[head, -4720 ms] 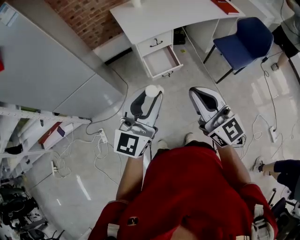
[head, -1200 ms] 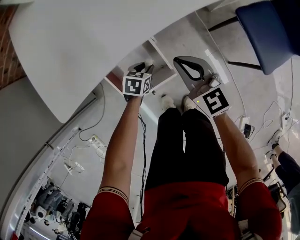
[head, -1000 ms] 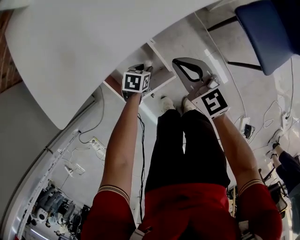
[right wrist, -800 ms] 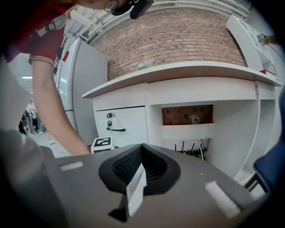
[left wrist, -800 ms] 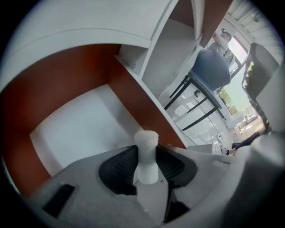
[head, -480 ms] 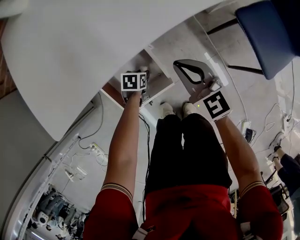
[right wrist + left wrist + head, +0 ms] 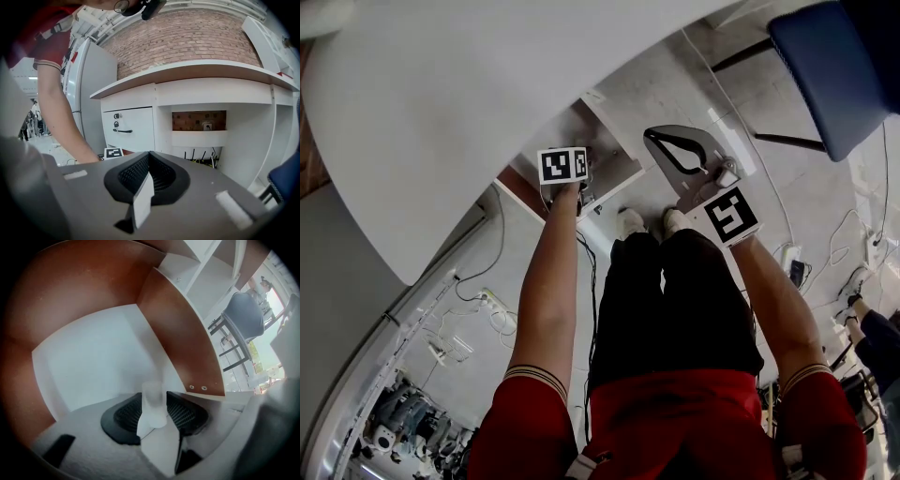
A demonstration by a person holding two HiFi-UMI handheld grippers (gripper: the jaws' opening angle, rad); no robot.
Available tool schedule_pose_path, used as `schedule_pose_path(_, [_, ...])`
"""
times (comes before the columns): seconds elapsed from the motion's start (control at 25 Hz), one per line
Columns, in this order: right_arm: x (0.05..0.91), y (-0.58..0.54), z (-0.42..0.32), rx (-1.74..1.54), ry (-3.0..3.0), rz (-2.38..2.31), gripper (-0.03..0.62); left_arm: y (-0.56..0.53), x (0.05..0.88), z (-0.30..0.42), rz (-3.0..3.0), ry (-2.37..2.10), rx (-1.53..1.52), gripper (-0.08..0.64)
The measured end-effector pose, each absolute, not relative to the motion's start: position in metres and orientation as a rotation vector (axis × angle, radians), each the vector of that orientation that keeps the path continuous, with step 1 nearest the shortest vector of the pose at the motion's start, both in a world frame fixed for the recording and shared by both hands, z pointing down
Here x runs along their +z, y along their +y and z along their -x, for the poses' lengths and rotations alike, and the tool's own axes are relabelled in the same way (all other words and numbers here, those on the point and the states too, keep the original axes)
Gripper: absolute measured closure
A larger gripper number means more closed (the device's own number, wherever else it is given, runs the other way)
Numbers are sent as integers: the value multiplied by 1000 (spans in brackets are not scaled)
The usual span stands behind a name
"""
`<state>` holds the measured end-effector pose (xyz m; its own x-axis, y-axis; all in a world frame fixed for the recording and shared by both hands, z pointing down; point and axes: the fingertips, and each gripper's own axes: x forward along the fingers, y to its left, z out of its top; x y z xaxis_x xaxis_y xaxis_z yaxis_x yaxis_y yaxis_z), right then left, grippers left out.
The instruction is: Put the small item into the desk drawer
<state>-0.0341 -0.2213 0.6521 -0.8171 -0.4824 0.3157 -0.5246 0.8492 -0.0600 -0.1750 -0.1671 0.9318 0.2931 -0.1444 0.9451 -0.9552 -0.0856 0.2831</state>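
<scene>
The left hand-held gripper [image 7: 564, 170] points down into the open desk drawer [image 7: 615, 156], right hand-held gripper [image 7: 671, 150] beside it

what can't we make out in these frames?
- Small item: blurred and close to the lens in the left gripper view. It sits between the jaws of the left gripper, which have just been opening; what it is stays unclear.
- Head view: the item is hidden behind the marker cube, and the drawer is partly under the desk top.
</scene>
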Motion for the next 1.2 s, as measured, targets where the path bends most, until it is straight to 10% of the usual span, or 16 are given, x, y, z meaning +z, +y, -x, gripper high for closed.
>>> schedule_pose_path(0.6, [618,-213,30,257,-2753,-762,581,-183,853,165,-1613,-1166,832,387])
schedule_pose_path(1.2, [491,-179,31,309,-2836,-783,581,-173,596,110,-2127,-1384,494,473])
